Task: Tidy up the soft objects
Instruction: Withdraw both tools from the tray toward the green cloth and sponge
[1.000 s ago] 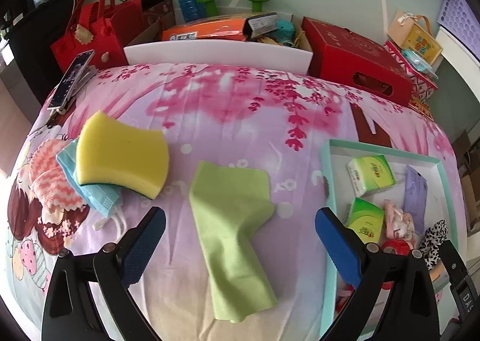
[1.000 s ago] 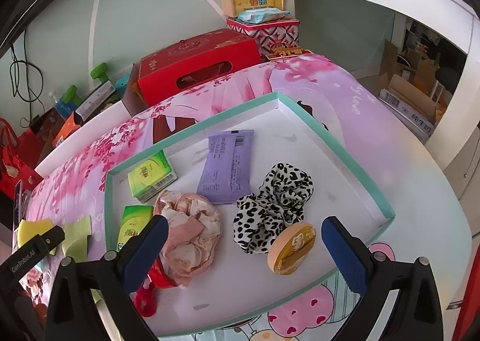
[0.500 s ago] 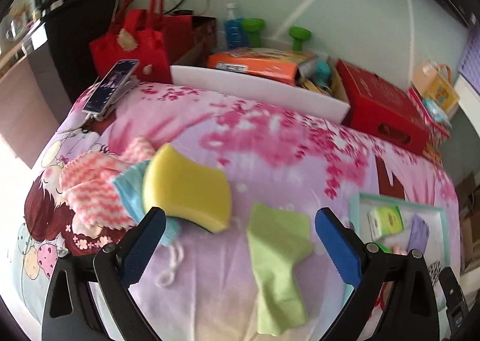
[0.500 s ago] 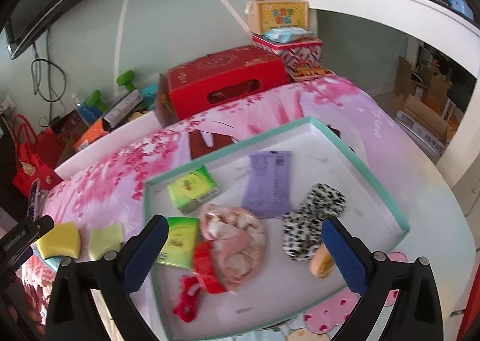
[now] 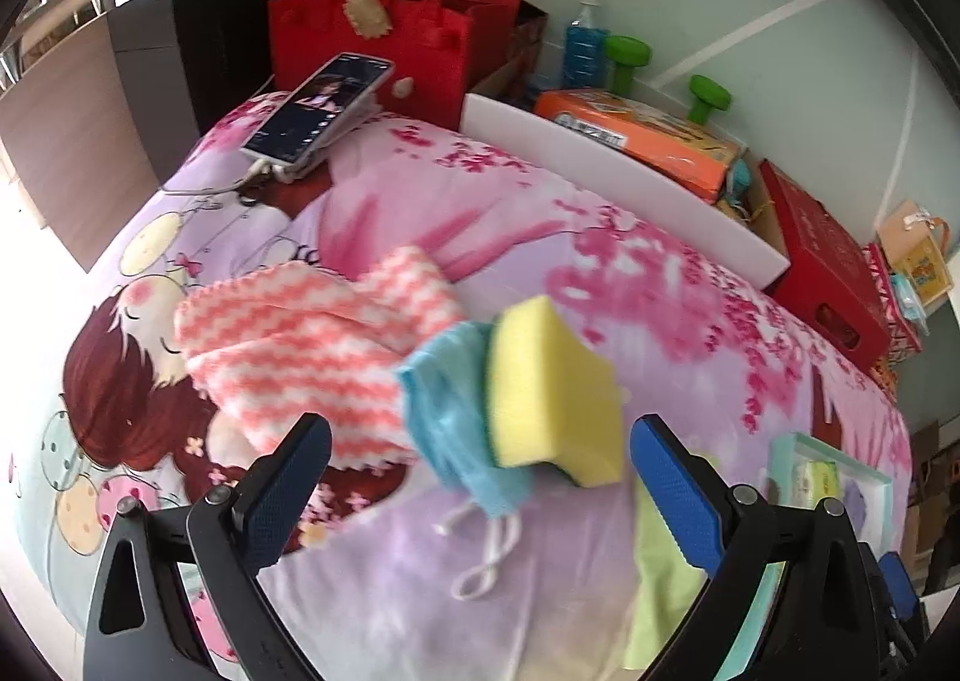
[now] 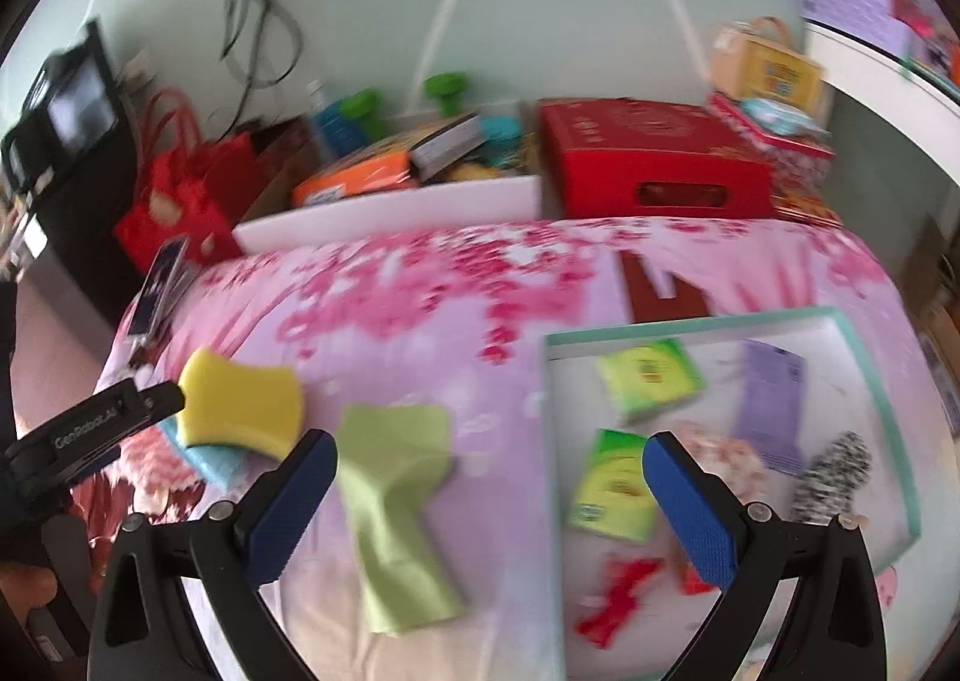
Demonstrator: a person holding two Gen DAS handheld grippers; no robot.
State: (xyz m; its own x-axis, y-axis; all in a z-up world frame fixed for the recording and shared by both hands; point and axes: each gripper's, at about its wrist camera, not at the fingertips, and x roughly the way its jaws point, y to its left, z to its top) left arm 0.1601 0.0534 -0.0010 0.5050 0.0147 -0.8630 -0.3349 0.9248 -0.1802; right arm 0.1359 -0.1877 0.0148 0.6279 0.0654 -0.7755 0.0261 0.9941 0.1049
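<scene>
A yellow sponge [image 5: 555, 396] lies on a light blue face mask [image 5: 453, 417] beside a pink-and-white striped cloth [image 5: 306, 333] on the pink bedspread. My left gripper [image 5: 480, 489] is open and empty just in front of the sponge and mask. A green cloth [image 6: 396, 495] lies flat to the right; its edge shows in the left wrist view [image 5: 657, 579]. My right gripper [image 6: 489, 501] is open and empty above the green cloth and the left edge of the teal-rimmed tray [image 6: 690, 324], which holds tissue packs, scrunchies and a purple packet. The sponge also shows in the right wrist view [image 6: 240, 405].
A phone [image 5: 318, 108] lies at the far left corner of the bed. A red bag [image 5: 390, 33], a white bin [image 5: 624, 201] with an orange pack, and a red box [image 5: 828, 267] stand behind the bed. The left gripper's body [image 6: 90, 429] reaches in by the sponge.
My left gripper swung left from the green cloth to the sponge and mask. My right gripper swung left and pulled back from over the tray toward the green cloth. Both stayed open.
</scene>
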